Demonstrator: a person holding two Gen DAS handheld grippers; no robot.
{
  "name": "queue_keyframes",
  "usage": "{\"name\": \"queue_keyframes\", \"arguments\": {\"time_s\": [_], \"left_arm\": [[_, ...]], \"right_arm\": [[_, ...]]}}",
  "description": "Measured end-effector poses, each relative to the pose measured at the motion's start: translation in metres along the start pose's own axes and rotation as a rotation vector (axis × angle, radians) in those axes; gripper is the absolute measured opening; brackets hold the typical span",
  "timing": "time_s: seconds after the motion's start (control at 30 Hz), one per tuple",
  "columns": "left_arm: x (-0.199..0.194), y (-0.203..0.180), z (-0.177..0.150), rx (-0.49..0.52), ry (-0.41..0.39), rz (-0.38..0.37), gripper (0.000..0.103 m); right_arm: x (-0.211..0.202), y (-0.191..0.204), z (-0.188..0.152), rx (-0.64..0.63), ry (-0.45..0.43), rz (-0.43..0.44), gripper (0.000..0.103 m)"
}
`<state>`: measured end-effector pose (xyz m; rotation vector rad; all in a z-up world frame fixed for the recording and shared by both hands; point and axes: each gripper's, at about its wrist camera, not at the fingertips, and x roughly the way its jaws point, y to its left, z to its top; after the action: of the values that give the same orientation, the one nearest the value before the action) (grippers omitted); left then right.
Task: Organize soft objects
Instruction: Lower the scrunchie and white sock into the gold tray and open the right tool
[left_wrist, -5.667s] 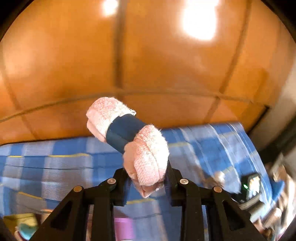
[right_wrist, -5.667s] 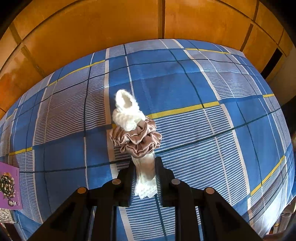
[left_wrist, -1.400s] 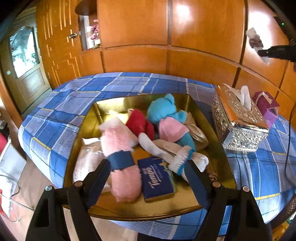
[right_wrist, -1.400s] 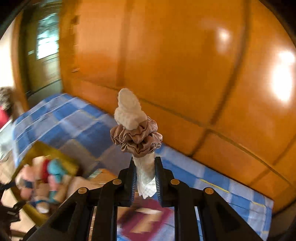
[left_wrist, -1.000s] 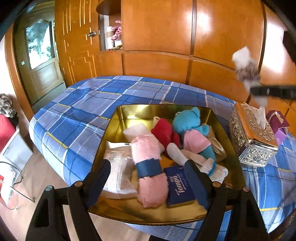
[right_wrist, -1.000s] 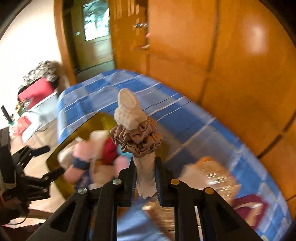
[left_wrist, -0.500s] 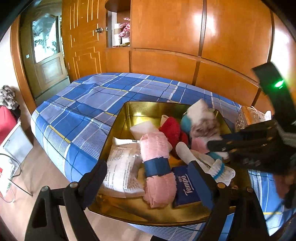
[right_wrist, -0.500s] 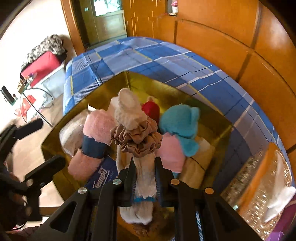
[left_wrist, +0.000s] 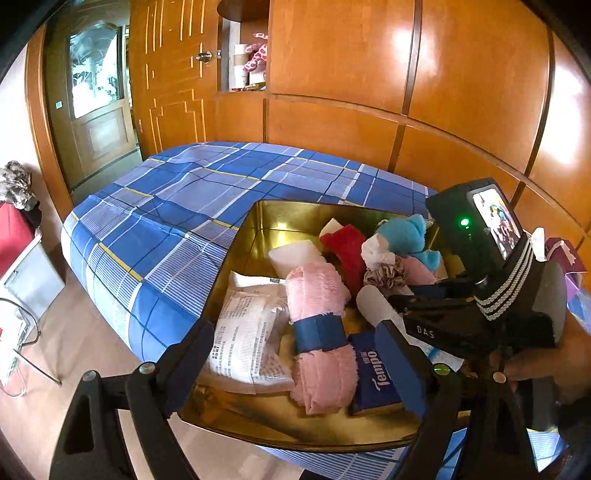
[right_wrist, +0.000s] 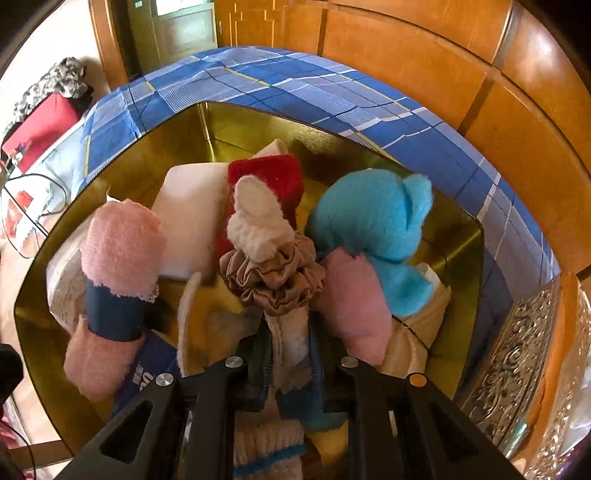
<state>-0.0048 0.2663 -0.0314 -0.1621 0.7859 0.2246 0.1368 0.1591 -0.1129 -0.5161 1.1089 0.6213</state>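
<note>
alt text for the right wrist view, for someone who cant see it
The right gripper is shut on a white rolled cloth ringed by a brown scrunchie, above a gold tray. The tray holds a pink towel roll, a red cloth and a blue plush toy.

We see a blue plaid bed (left_wrist: 192, 206) against orange wooden wall panels (left_wrist: 461, 110), a glazed wooden door (left_wrist: 98, 99) far left, an ornate silver tissue box (right_wrist: 532, 354) at right, and a red case (right_wrist: 40, 122) on the left floor
</note>
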Motion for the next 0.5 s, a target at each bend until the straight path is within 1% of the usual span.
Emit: {"name": "queue_keyframes", "arguments": {"time_s": [0.03, 0.07, 0.13, 0.2, 0.3, 0.5], "left_arm": [[0.0, 0.0, 0.0, 0.001, 0.001, -0.001, 0.089], [0.001, 0.0, 0.0, 0.002, 0.003, -0.002, 0.089], [0.001, -0.001, -0.001, 0.003, 0.003, 0.002, 0.089], [0.002, -0.001, -0.001, 0.001, 0.005, 0.004, 0.09], [0.002, 0.0, -0.001, -0.001, 0.002, 0.007, 0.092], [0.001, 0.0, -0.001, 0.0, -0.001, 0.009, 0.092]], "right_arm": [[-0.001, -0.001, -0.001, 0.004, -0.006, 0.011, 0.018], [-0.002, -0.003, -0.002, 0.015, -0.014, 0.024, 0.021], [-0.009, -0.009, -0.004, 0.06, -0.035, 0.054, 0.028], [-0.019, -0.011, -0.006, 0.078, -0.069, 0.081, 0.04], [-0.035, -0.011, -0.011, 0.079, -0.11, 0.097, 0.042], [-0.064, -0.008, -0.03, 0.074, -0.187, 0.082, 0.042]]}}
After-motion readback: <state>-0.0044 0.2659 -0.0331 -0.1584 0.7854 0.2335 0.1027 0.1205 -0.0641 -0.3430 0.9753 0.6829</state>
